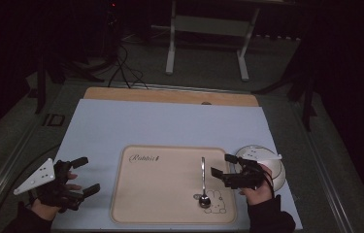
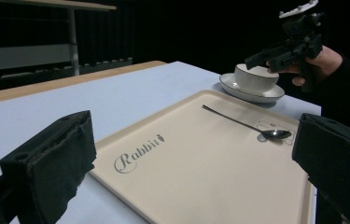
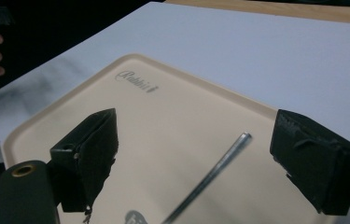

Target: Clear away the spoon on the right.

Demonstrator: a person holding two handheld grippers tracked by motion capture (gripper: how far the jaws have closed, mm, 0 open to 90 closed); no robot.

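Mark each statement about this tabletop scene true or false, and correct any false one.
1. The slim metal spoon lies on the beige rectangular tray. True.
2. The right gripper is clamped on the spoon. False: its fingers are open and hold nothing.
3. The white ceramic bowl sits on a white saucer off the tray. True.
4. The left gripper holds the bowl. False: it is open, left of the tray.
5. The tray bears the word "Rabbit". True.

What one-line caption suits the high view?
Open right gripper poised beside a spoon on a beige tray; open left gripper waits off-tray.
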